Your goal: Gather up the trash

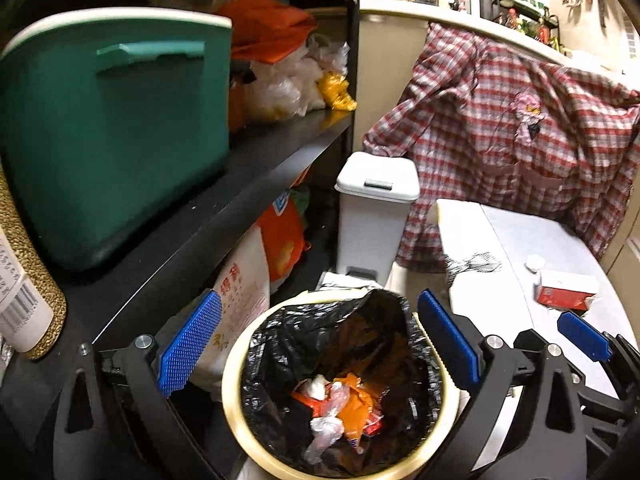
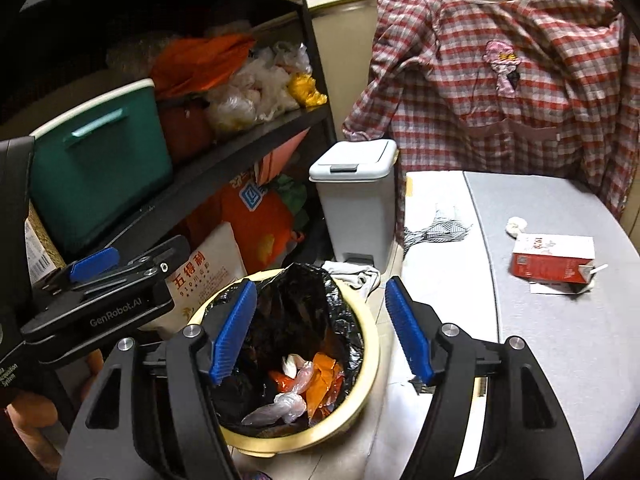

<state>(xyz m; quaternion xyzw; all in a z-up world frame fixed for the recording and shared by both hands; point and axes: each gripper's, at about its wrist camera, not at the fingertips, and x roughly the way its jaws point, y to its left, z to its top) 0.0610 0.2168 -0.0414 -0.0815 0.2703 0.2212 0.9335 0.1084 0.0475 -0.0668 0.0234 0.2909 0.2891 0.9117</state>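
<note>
Looks like a drop-off just got done. Both claws are hanging over the round bin (image 1: 340,384) with the black liner, and neither has anything in it. The left claw (image 1: 320,344) is spread about as wide as it goes, the right claw (image 2: 322,330) is open too, a bit narrower. Nothing sits between the pads on either one. Down in the bin there's a heap of orange wrappers and crumpled clear plastic (image 2: 280,402).

What's left to collect, as far as I can see: a red and white carton (image 2: 554,264) lying on its side with a straw poking out, on the grey desk (image 2: 540,340) to the right, and a small white crumpled wad (image 2: 516,225) just behind it.

My guess for the next move: swing the right claw over to the carton, since it's nearest, line the pads across its narrow sides, and squeeze gently because it will probably crush.
</note>
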